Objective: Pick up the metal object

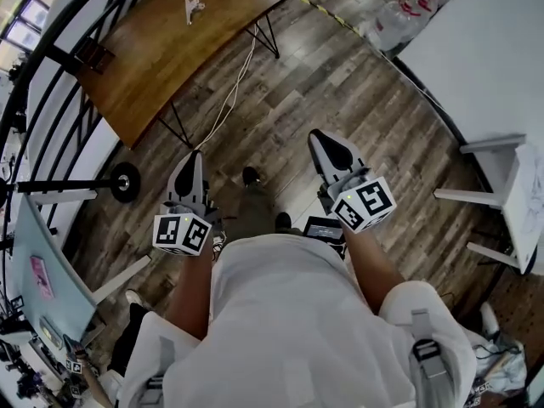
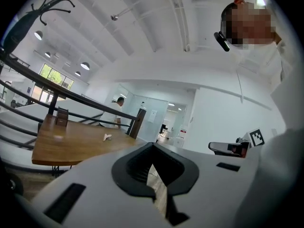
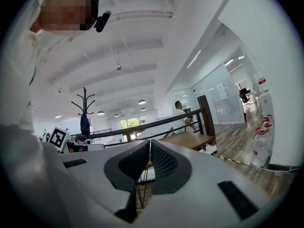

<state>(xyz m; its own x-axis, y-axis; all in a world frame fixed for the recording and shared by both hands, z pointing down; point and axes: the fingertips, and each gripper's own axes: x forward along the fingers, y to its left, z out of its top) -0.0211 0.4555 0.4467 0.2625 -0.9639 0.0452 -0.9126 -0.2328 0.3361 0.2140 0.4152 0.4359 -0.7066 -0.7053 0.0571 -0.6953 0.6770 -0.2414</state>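
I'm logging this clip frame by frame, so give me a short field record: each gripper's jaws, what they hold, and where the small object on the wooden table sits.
left gripper: jaws together, nothing between them
right gripper: jaws together, nothing between them
small pale object: lying on the wooden table, untouched
position: both grippers held over the wood floor, short of the table

The table (image 1: 170, 49) is showing a smooth brown wood top with a soft sheen, while the floor (image 1: 357, 109) is looking like rougher, grey-streaked wood planks. The left gripper (image 1: 194, 158) and right gripper (image 1: 321, 141) are wearing matt white plastic shells around black ribbed pads (image 3: 164, 161), and the person's shirt (image 1: 289, 313) is hanging as plain white cloth.
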